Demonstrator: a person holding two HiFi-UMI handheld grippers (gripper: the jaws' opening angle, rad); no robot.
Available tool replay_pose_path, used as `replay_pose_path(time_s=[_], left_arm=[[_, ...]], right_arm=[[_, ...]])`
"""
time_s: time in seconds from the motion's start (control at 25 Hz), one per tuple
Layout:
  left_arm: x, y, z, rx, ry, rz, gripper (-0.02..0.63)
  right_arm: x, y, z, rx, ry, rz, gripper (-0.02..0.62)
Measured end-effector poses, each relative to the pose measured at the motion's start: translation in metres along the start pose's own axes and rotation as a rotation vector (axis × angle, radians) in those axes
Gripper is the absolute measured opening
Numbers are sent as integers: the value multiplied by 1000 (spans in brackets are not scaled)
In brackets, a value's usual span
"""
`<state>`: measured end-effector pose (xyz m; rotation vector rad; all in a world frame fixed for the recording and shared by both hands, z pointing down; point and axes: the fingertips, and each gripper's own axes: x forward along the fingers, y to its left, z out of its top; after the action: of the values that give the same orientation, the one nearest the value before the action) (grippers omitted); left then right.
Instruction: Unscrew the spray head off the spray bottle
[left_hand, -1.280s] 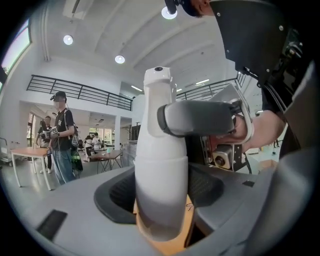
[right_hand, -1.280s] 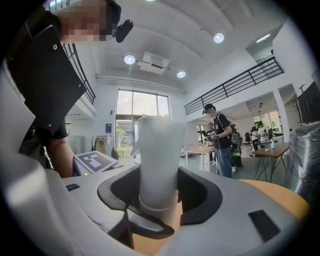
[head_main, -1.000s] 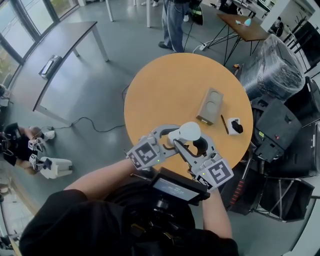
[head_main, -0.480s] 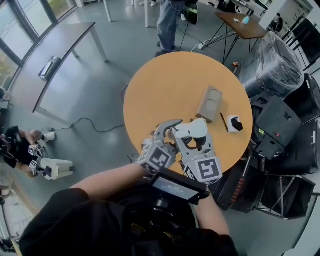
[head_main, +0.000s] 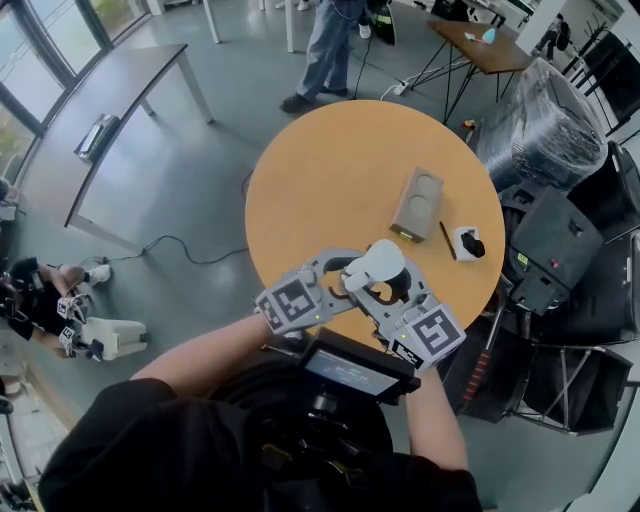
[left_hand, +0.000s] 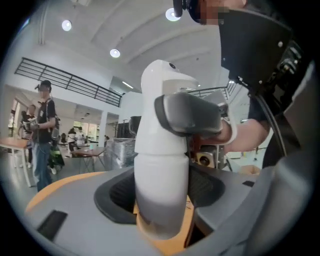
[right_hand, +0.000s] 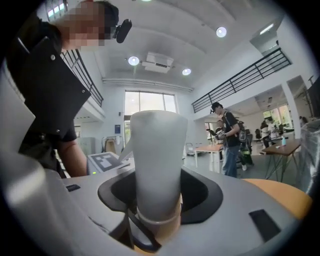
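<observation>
A white spray bottle (head_main: 378, 265) with a grey spray head stands near the front edge of the round orange table (head_main: 340, 170). My left gripper (head_main: 345, 272) comes in from the left and is shut on the bottle's white body (left_hand: 160, 165), below the grey trigger (left_hand: 190, 112). From the right, my right gripper (head_main: 392, 290) has the spray head (right_hand: 156, 160) between its jaws just above the collar ring. These jaws have just been closing, and the pads lie against the head. The bottle's base is hidden by the jaws.
Further back on the table lie a tan rectangular block (head_main: 418, 203), a thin dark stick (head_main: 449, 241) and a small white box with a black part (head_main: 467, 245). Black wrapped equipment (head_main: 560, 130) crowds the right side. A person (head_main: 325, 40) stands beyond the table.
Half a second ago both marker cubes sat close together under the bottle. Now they have swung apart again, the left cube leftward and the right cube rightward. The bottle stays in place.
</observation>
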<state>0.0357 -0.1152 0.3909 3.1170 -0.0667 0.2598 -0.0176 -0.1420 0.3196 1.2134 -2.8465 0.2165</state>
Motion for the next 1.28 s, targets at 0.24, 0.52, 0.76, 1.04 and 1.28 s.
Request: replay_pose_path(time_s=[0.24, 0.52, 0.76, 1.04, 1.28], left_arm=[[1, 2, -4, 25, 14, -24, 302], [6, 34, -9, -60, 34, 174, 304], [13, 49, -10, -45, 47, 297, 305], [17, 52, -10, -27, 59, 379, 305], [21, 40, -10, 11, 65, 361, 304]], right_arm=[[1, -1, -8, -30, 34, 23, 255], [3, -15, -14, -11, 76, -96, 373], [6, -31, -10, 11, 49, -232, 379], [7, -34, -8, 29, 33, -300, 404], [13, -30, -5, 25, 12, -281, 419]])
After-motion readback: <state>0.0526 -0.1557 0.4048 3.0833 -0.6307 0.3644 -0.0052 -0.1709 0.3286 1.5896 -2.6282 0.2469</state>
